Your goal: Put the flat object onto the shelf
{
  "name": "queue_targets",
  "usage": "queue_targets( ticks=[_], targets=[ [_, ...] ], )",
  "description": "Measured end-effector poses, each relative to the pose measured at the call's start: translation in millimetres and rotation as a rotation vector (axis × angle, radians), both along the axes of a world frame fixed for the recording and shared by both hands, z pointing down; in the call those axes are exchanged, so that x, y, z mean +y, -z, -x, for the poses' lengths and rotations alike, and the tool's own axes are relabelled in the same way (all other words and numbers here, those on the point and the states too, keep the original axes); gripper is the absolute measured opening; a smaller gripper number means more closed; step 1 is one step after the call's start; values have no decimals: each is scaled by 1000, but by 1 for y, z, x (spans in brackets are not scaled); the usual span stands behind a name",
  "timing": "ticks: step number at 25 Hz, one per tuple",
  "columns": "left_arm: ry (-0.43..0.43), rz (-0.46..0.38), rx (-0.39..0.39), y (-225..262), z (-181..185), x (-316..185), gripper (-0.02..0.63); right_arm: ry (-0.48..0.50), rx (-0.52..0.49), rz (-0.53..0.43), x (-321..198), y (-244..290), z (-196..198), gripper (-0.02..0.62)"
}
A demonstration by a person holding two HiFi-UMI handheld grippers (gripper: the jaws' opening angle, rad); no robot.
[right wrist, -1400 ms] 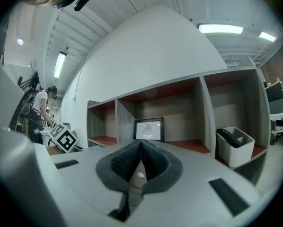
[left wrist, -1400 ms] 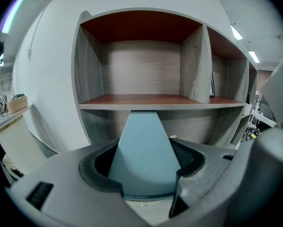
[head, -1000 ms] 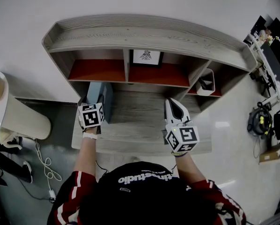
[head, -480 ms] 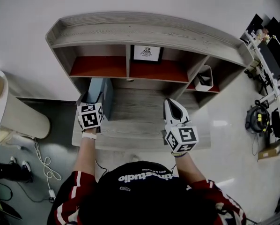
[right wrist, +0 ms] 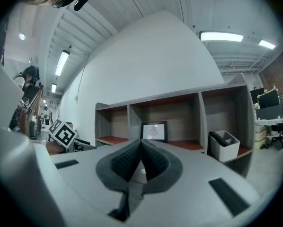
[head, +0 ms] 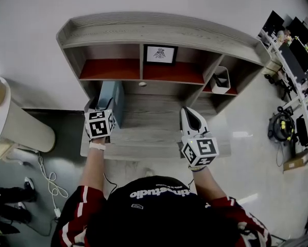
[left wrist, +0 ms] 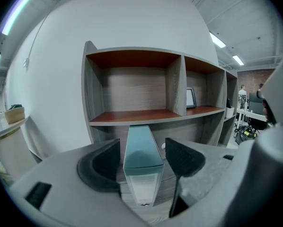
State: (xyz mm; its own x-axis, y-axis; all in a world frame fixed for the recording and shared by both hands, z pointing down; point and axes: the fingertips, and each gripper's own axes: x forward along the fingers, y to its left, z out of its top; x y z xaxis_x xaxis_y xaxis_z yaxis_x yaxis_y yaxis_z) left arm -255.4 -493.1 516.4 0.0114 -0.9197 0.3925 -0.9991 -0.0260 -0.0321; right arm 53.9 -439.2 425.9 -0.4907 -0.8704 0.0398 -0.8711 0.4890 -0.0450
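My left gripper (head: 100,123) sits at the desk's left edge with its jaws apart, one pad on each side of the flat object (left wrist: 140,143). This is a thin teal box standing on its long edge, running from my jaws towards the back of the desk. I see a gap at the right pad, so I judge it isn't clamped yet.

It looks stiff, light and smooth-sided, probably card or plastic. Standing on so narrow an edge, it should tip easily. I would pinch across the two broad faces near this end, squarely and low enough that it cannot swing.

The desk (head: 154,122) is grey wood grain and bare in the middle. The shelf (head: 164,37) rises along its back edge. The left compartment (head: 110,68), with its red-brown floor, is empty and lies straight ahead of the box. The middle one holds a framed picture (head: 159,54), and the right one a small white bin (head: 220,81).

My right gripper (head: 190,118) rests near the desk's front right, jaws together on nothing.

Off the desk's left stands a pale round tub (head: 15,122) with a cable (head: 48,181) on the floor. Off its right are tables of equipment (head: 288,60).
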Motion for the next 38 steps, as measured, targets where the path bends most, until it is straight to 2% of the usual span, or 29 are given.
queue_targets(
  ticks=[11,15,20,25,32,38],
  targets=[
    [-23,-39,32,22,-3,56,288,-30,-9,-22,48,17,4,4],
    [-34,-60,28,33,-1,87,288,-41,-14,-30,70,25,9,3],
    [-65,-82,72,40,-2,132,288,-54,-11,-44,102,32,19,4],
    [-110,-118,56,55,-5,175,288,-75,-4,-46,143,36,24,3],
    [-150,-190,71,83,-7,224,288,-114,13,-45,193,39,18,3],
    [-170,-212,82,96,-16,250,288,-134,15,-50,218,49,4,4]
  ],
)
